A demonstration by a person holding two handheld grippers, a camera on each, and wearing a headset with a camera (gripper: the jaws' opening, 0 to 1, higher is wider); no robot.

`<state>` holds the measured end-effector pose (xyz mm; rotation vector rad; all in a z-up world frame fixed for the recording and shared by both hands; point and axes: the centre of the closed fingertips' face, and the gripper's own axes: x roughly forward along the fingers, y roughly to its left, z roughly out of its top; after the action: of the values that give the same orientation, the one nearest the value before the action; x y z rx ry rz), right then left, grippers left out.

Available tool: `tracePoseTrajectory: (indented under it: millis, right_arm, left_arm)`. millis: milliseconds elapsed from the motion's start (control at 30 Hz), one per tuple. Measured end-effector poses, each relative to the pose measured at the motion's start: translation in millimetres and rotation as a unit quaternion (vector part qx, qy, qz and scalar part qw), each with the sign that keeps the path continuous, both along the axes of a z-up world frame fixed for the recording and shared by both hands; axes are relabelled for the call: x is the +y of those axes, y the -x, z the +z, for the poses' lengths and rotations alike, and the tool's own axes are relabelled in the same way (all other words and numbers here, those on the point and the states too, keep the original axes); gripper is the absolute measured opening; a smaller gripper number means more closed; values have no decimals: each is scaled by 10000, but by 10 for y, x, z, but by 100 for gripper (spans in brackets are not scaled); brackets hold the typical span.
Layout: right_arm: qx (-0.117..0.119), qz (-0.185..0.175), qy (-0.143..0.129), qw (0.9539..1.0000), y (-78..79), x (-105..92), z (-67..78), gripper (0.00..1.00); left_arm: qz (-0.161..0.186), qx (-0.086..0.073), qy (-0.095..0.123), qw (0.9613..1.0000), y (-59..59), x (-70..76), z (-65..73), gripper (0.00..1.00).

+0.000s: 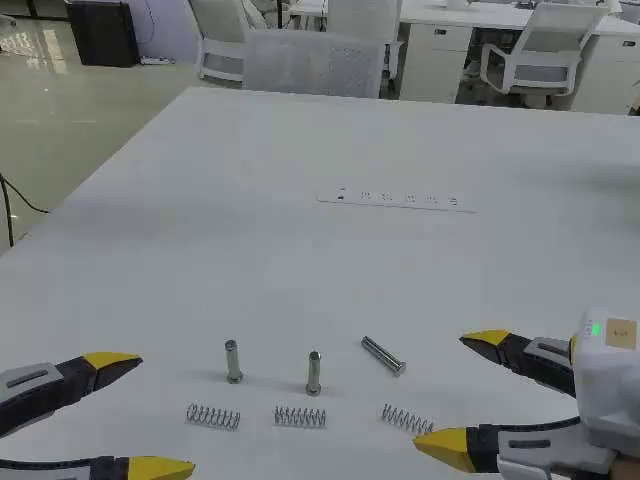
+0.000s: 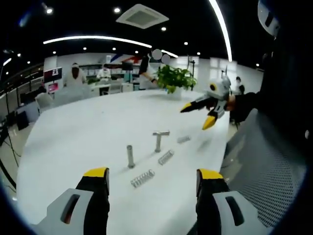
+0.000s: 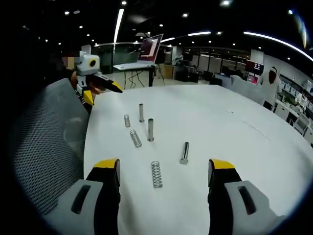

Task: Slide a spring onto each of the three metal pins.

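Three small coiled steel springs (image 1: 213,416) (image 1: 300,416) (image 1: 407,419) lie in a row on the white tabletop (image 1: 250,200), each just in front of a short silver metal pin. The left pin (image 1: 233,361) and middle pin (image 1: 314,372) stand upright; the right pin (image 1: 383,355) lies flat. The yellow-tipped left gripper (image 1: 165,414) and right gripper (image 1: 440,392) flank them, jaws wide apart, holding nothing.
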<state>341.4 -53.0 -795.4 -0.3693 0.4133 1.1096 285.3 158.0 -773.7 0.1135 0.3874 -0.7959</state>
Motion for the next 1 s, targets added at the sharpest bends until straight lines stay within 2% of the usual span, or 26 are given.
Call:
tracePoseTrajectory:
  millis: [1000]
  right_arm:
    - [30,-20,15,10000,0,-12,-8,70]
  left_arm:
    - [-17,12,-9,10000,2,-10,-7,67]
